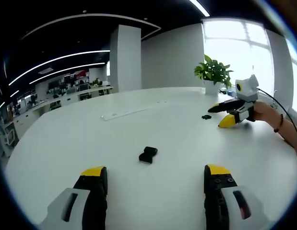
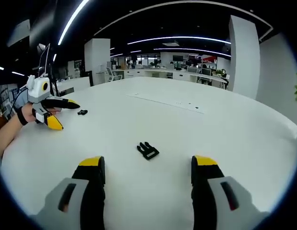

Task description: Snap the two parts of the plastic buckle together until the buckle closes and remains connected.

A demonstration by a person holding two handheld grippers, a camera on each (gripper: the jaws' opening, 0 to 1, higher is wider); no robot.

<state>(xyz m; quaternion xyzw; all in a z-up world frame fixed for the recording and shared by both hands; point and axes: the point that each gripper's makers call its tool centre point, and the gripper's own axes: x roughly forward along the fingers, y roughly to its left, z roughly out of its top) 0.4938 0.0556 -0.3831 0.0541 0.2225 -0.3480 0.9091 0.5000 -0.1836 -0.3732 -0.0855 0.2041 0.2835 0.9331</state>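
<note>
Closest in the left gripper view, the left gripper (image 1: pixel 155 184) stands with its yellow-tipped jaws spread wide, grasping nothing, just short of the black plastic socket half of the buckle (image 1: pixel 148 155) lying on the round white table (image 1: pixel 66 143). The right gripper (image 2: pixel 147 175) is likewise released, its jaws framing the black pronged half of the buckle (image 2: pixel 148 150). The two halves lie well apart. To do this well, I would say each gripper should pinch its half across the flat sides, leaving prongs and socket mouth free, then line them up. Beyond, a potted green plant (image 1: pixel 214 72) sits at the table's far edge.
</note>
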